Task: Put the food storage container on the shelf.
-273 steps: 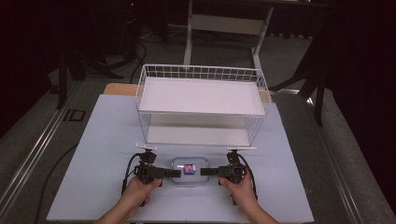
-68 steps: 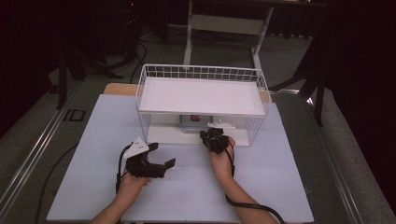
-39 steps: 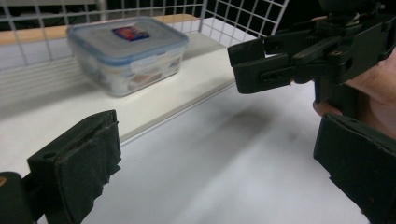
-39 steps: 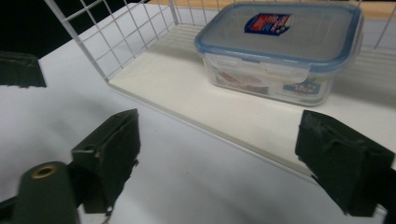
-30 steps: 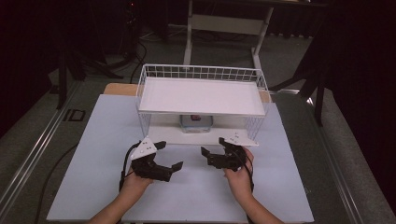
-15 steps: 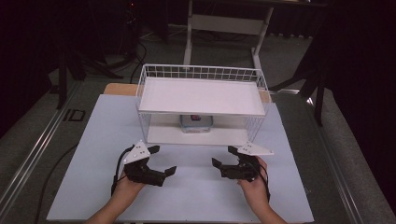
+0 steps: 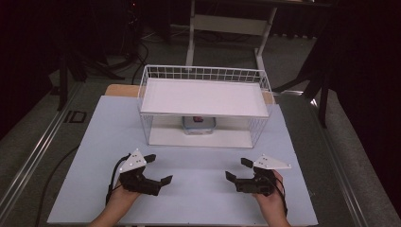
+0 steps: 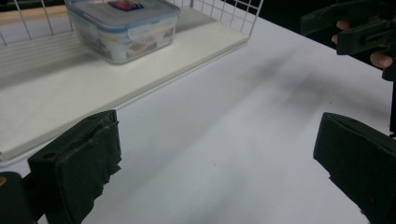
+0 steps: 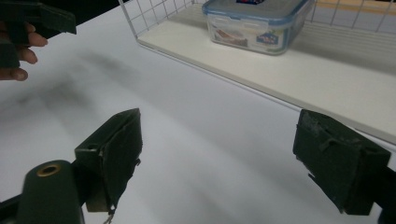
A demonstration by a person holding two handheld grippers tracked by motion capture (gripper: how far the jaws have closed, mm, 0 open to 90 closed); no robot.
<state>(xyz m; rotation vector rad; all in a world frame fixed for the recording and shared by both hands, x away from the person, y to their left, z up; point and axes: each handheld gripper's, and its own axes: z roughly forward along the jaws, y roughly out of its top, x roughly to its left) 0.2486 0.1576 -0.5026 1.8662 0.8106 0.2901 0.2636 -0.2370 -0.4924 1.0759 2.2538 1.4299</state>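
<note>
I note the left gripper (image 7: 157, 169) near the front edge of the table (image 7: 94, 142), left of centre, its jaws spread wide and holding nothing; the left gripper view confirms bare white surface between them. The right gripper (image 7: 235, 170) sits near the front edge, right of centre, likewise released and empty (its grey three-cornered plate lies on top). The two are well apart and angled inward toward each other. Each is held by a hand: left hand (image 7: 120, 198), right hand (image 7: 269, 201), both entering from the front edge. A white wire rack (image 7: 205, 73) stands toward the back of the table, centred, with a white upper shelf and a white lower board. On that lower board, under the shelf and near its middle, I see a clear plastic container (image 7: 199, 124) with a blue-rimmed clip lid, upright and closed. The left gripper view shows the same container (image 8: 122, 25) resting on the board, with dark contents I cannot identify; the right gripper view shows the container (image 9: 256, 23) likewise, apart from both grippers.
</note>
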